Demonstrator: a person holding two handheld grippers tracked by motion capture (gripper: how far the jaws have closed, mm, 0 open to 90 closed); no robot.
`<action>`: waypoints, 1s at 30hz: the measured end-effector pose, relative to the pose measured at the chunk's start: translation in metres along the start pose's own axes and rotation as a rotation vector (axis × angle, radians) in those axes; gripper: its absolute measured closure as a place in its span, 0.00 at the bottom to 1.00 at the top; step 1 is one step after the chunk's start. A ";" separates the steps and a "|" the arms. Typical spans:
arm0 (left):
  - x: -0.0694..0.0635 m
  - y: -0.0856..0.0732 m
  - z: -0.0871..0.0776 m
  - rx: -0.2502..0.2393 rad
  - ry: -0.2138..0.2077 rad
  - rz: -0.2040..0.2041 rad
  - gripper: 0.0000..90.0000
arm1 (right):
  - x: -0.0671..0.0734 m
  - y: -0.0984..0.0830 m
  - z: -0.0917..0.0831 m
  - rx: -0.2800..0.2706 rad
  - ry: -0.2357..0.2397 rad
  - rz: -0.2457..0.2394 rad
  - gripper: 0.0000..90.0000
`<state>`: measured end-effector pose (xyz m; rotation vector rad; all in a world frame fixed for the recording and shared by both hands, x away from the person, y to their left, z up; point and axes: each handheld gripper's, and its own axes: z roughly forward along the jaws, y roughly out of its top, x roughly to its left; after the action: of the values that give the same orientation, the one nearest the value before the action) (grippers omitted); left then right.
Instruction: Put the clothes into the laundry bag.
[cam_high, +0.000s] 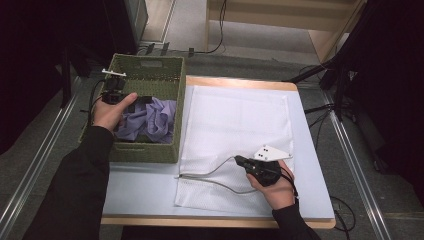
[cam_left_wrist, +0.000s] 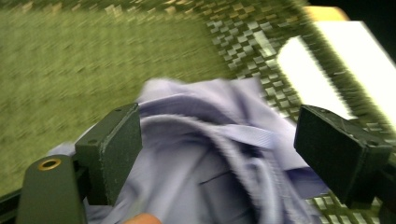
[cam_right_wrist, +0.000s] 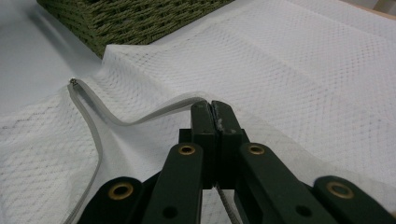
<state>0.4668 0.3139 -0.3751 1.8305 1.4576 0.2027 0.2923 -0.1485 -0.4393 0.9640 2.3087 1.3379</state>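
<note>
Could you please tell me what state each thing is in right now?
White mesh laundry bag: flat on table, zipper edge lifted, partly open.
Lilac crumpled garment: inside basket, ungripped.
Green woven basket: upright, beside bag.
Left gripper: fingers open over garment.
Right gripper: shut on bag's zipper edge.

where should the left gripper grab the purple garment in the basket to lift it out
Grip the raised fold at the top of the purple garment, coming straight down from above. It lies crumpled in the green basket, whose walls block a sideways approach. The left gripper is open over that fold, so it could close there.
</note>
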 end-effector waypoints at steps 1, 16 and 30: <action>0.002 -0.002 0.002 0.017 0.036 -0.002 0.17 | 0.000 0.000 0.000 -0.001 0.000 0.000 1.00; 0.019 -0.023 0.042 0.421 0.277 -0.094 0.15 | 0.001 -0.001 0.001 0.010 0.002 -0.001 1.00; -0.008 -0.009 0.034 0.296 -0.003 -0.003 0.80 | 0.000 -0.002 0.001 0.011 0.002 0.002 1.00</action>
<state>0.4763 0.2913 -0.4011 2.0600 1.5531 -0.0197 0.2921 -0.1481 -0.4414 0.9681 2.3196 1.3295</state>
